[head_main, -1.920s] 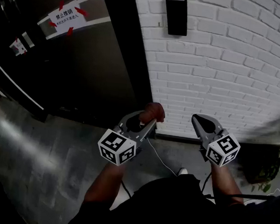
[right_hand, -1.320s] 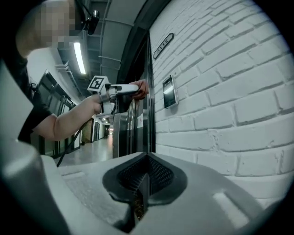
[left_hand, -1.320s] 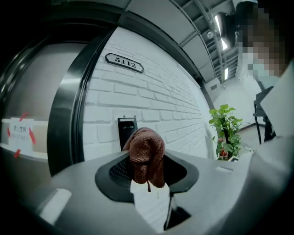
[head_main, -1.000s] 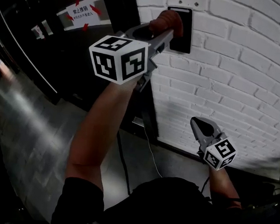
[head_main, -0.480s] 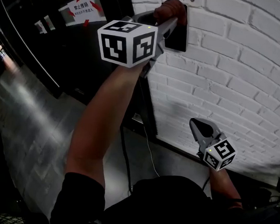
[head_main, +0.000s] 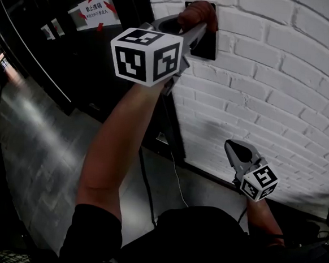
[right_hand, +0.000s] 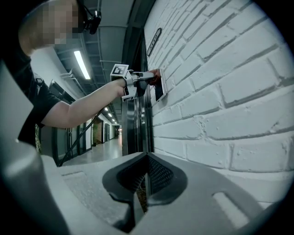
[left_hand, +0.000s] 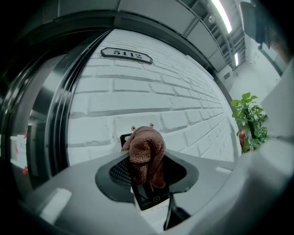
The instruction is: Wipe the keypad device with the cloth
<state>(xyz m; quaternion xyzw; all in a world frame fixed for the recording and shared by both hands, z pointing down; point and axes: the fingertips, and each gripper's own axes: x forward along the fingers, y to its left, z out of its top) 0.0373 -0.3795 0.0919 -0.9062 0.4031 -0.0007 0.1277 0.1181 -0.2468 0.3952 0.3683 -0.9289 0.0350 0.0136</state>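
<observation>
Fingers (left_hand: 115, 170) of the left gripper (left_hand: 147, 176) pinch the bunched brown cloth (left_hand: 146, 149) against the top of the wall-mounted keypad device (left_hand: 151, 202), whose long axis runs downward below it (right gripper (right_hand: 143, 186), jaws together and empty, hangs low, well apart).

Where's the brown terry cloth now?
The brown terry cloth is clamped in the left gripper, pressed against the upper part of the black keypad device on the white brick wall, top centre of the head view, right of the dark door frame.
</observation>
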